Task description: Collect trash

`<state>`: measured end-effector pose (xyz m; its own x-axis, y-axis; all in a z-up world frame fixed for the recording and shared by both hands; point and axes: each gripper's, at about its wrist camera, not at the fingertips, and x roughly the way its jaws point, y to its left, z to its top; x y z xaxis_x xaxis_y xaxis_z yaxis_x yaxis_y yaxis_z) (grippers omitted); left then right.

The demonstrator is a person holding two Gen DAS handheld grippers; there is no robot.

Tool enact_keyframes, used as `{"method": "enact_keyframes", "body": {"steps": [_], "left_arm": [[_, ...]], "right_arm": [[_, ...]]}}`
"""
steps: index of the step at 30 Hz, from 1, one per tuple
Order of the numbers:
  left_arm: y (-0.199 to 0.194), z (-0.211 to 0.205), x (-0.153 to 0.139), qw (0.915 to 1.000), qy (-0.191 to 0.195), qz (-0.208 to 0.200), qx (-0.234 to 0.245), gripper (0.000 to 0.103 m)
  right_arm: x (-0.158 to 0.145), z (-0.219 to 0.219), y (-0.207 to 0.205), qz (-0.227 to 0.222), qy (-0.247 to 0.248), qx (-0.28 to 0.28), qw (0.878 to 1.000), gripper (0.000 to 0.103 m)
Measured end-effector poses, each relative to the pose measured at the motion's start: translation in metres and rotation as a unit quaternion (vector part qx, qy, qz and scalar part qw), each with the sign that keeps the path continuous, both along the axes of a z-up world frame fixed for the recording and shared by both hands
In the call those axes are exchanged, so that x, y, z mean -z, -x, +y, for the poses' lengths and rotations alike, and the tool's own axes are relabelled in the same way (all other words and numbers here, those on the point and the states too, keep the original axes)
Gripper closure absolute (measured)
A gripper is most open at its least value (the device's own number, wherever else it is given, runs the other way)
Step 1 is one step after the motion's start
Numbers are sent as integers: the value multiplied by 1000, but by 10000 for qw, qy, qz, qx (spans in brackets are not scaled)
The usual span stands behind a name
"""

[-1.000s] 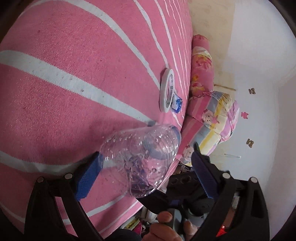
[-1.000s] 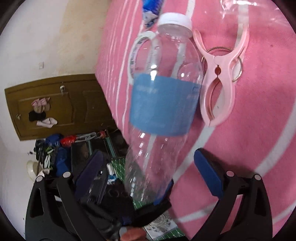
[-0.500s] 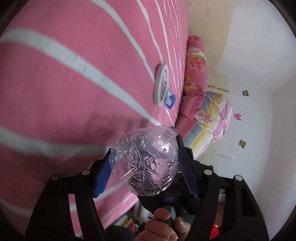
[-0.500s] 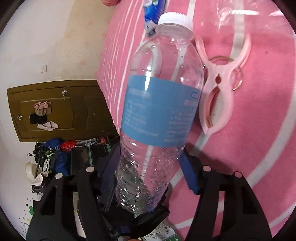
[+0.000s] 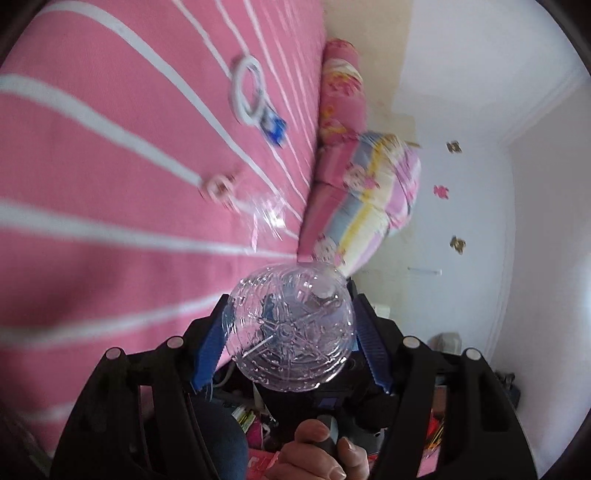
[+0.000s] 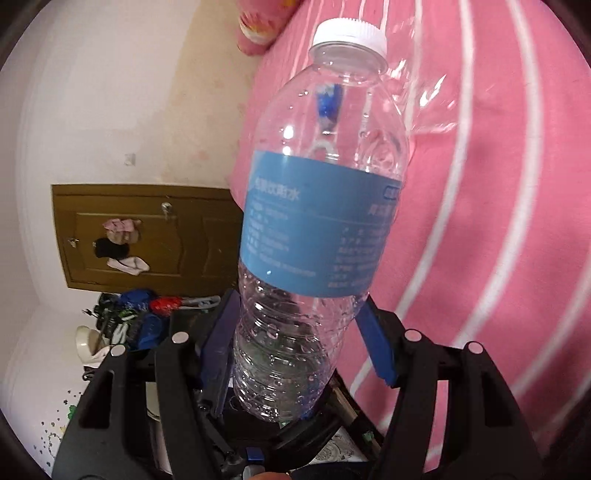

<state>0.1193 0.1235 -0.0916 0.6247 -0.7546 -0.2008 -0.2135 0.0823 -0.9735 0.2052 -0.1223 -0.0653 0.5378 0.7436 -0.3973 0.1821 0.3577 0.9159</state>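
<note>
Between both pairs of blue pads sits one clear bottle (image 6: 321,229): the right gripper (image 6: 299,350) is clenched on its lower body, long axis running forward along the fingers, white cap (image 6: 349,35) at the far end. The left gripper (image 5: 291,339) is clamped around the base, seen end-on, with the bottle reaching away from it too. Both sets of jaws have just been closing onto it. The bottle hangs clear above the pink striped bed (image 5: 110,155). Both hands are equally near; the bottle is doubly held. A tape ring (image 5: 245,90) and clear wrapper (image 5: 266,218) lie well ahead on the bed, likely next pickups.
</note>
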Motion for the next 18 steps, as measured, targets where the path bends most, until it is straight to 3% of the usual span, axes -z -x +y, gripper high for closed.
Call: {"method": "enact_keyframes", "body": {"steps": [4, 10, 18], "left_arm": [[23, -34, -18, 9998, -29, -113, 180, 40], [52, -86, -36, 9979, -227, -118, 600, 40], [69, -170, -37, 9913, -465, 49, 1233, 40]], "right_arm": [[-16, -37, 40, -220, -129, 237, 9994, 39], [-14, -81, 86, -282, -429, 576, 9970, 39], [-5, -141, 131, -223, -678, 1062, 9918, 40]]}}
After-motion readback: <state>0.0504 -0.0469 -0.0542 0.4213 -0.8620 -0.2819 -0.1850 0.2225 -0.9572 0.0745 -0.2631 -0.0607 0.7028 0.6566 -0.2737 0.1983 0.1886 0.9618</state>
